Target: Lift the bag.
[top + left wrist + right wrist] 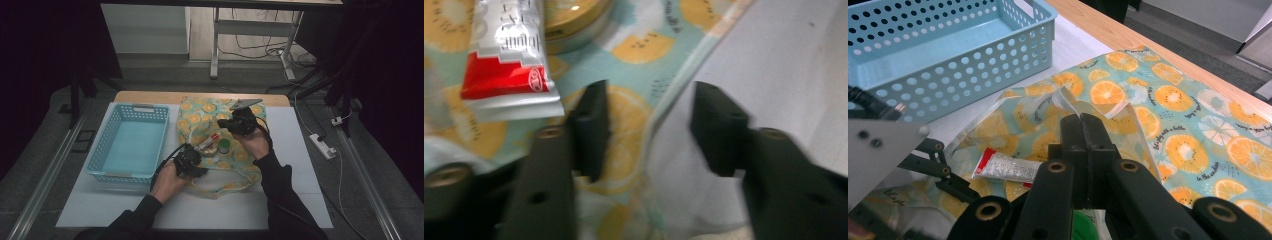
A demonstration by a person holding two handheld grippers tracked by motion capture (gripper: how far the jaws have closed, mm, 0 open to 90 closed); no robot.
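Just beyond the spread left gripper (649,127) lies the tube (509,60).

A fruit-printed bag (220,117) was spread flat on the white table, just right of the blue basket (131,142). On it a red-and-silver tube (509,55) was laid beside a round gold-lidded tin (574,22). A fold of the bag was pinched up in the right gripper (1082,120). A green-topped item (225,146), possibly a small jar, was seen nearby.
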